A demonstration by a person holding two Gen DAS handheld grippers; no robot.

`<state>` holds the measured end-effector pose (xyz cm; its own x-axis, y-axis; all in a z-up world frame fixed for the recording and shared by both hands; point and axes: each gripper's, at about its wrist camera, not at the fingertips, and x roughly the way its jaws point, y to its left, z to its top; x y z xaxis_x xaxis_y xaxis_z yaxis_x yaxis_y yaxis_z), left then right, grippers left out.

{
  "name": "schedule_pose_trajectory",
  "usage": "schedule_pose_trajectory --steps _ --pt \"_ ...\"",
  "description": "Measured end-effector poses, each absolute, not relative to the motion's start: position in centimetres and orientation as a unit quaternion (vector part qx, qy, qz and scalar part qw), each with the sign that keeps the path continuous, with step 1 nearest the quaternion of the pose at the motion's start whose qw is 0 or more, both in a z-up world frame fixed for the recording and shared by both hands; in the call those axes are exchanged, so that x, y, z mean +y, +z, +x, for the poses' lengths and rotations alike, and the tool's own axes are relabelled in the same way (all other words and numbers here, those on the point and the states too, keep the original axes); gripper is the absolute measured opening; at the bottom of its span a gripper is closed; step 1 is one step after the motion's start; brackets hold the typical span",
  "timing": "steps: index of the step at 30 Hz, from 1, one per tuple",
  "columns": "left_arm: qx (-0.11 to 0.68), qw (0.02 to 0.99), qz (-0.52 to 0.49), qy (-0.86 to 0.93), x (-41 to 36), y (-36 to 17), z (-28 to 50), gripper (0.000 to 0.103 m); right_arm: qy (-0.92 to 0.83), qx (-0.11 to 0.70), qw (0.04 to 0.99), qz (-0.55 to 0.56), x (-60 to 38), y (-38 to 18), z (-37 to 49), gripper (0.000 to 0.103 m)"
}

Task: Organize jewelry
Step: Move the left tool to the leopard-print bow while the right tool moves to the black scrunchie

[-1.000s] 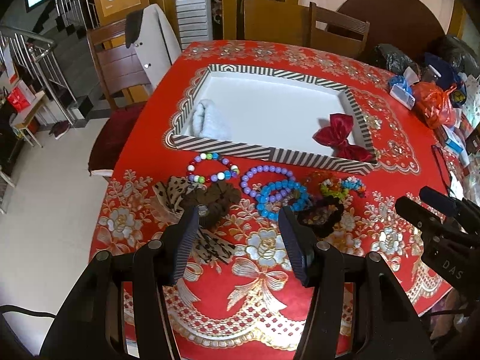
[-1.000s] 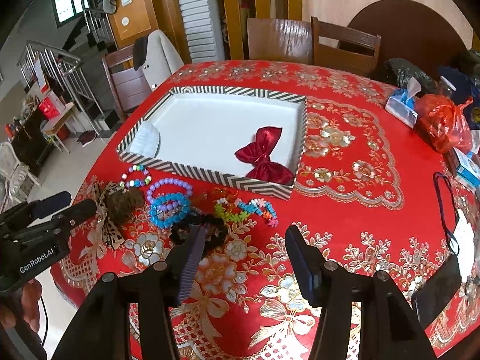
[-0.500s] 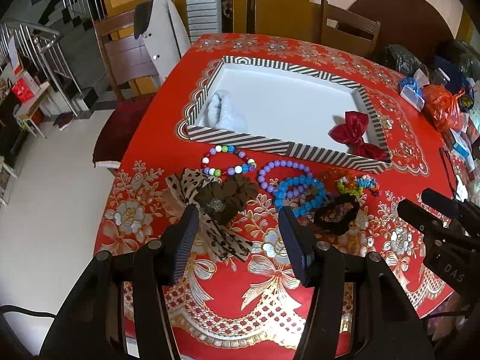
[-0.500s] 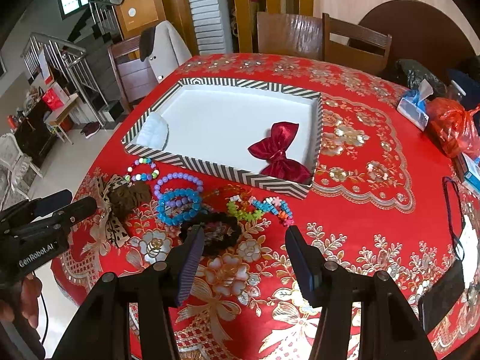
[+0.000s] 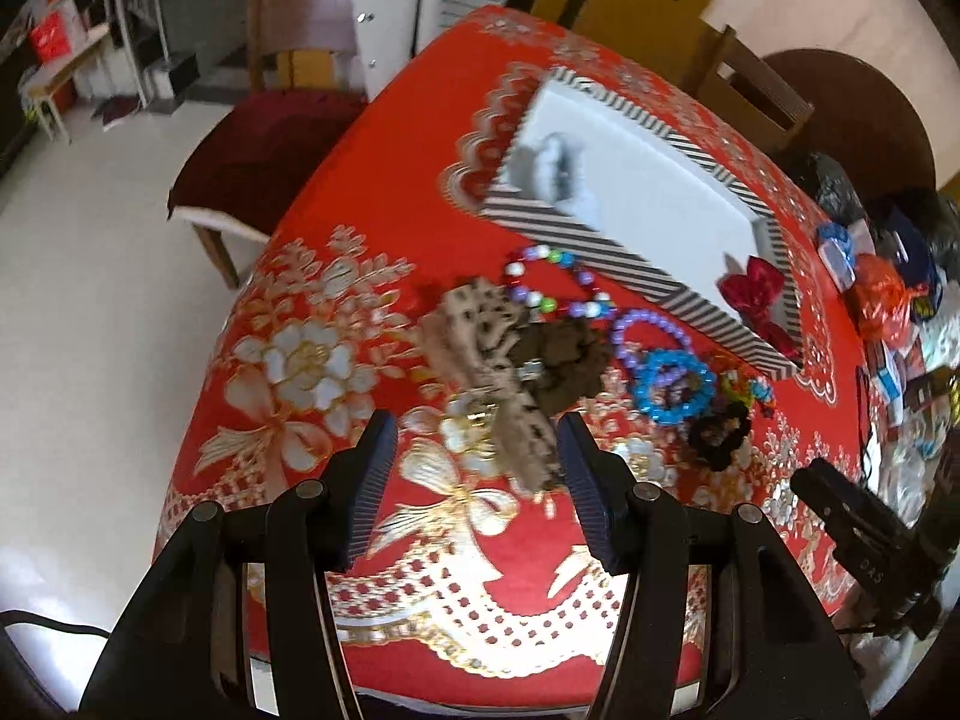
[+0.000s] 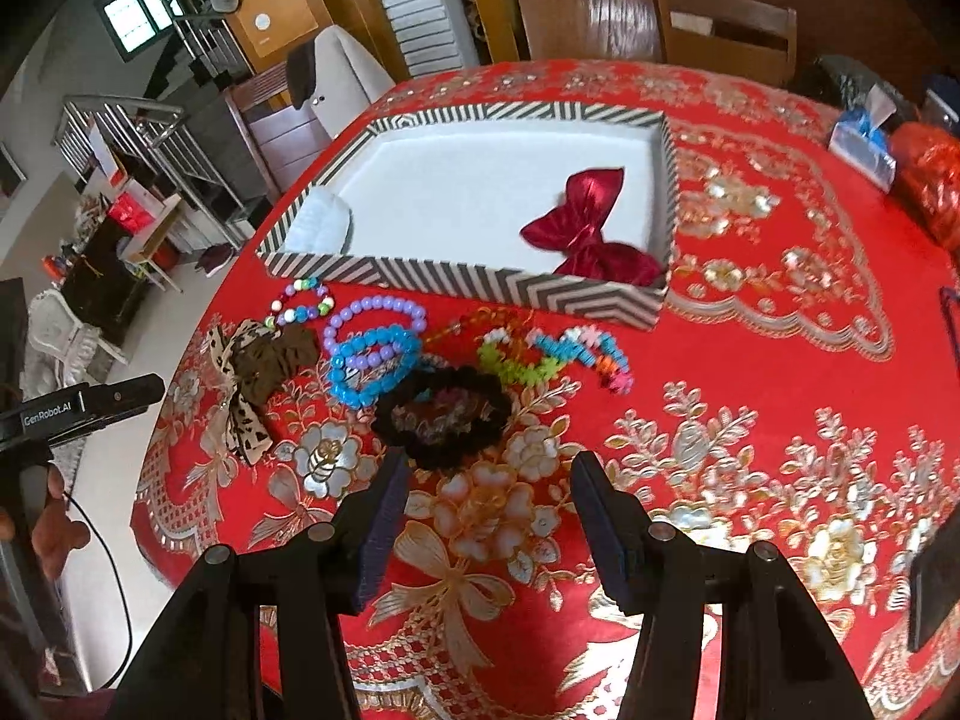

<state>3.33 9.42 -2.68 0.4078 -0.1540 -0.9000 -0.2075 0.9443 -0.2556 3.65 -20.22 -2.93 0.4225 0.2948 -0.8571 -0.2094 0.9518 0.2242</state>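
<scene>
Two grippers hover above a table under a red floral tablecloth [image 6: 750,360], both with jaws spread and nothing between them. Beyond the left gripper [image 5: 477,456], a leopard-print bow [image 5: 480,354] lies just ahead of its fingertips, with a brown scrunchie [image 5: 564,360] touching the bow's right side. Beyond the right gripper [image 6: 489,480], a black scrunchie [image 6: 444,414] lies on the cloth just past the tips. Farther off, a blue bead bracelet [image 6: 372,366] overlaps a purple bead bracelet [image 6: 375,318], a multicoloured bead bracelet [image 6: 303,303] lies to their left, and a string of bright flower-shaped beads [image 6: 558,354] trails to the right. Behind them all stands a striped tray [image 6: 480,282] with a white floor, holding a dark red satin bow [image 6: 591,228] at its near right corner and a pale folded cloth item [image 6: 321,219] at its left end.
</scene>
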Motion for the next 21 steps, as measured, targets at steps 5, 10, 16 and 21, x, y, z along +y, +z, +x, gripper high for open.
schedule_pose_trajectory --steps 5,10,16,21 --pt "0.554 0.813 -0.181 0.009 10.1 -3.5 3.9 0.055 0.159 0.52 0.838 0.044 -19.5 -3.5 4.3 0.054" --pt "0.563 0.805 -0.187 0.001 9.1 -4.4 5.4 0.055 0.162 0.517 0.84 0.043 -19.1 -3.7 4.9 0.054" --pt "0.574 0.797 -0.185 0.015 8.8 -5.9 7.2 0.055 0.16 0.523 0.836 0.052 -18.9 -4.7 5.8 0.04" --pt "0.584 0.794 -0.167 0.014 8.0 -6.7 8.1 0.055 0.146 0.529 0.834 0.049 -18.6 -5.7 7.0 0.039"
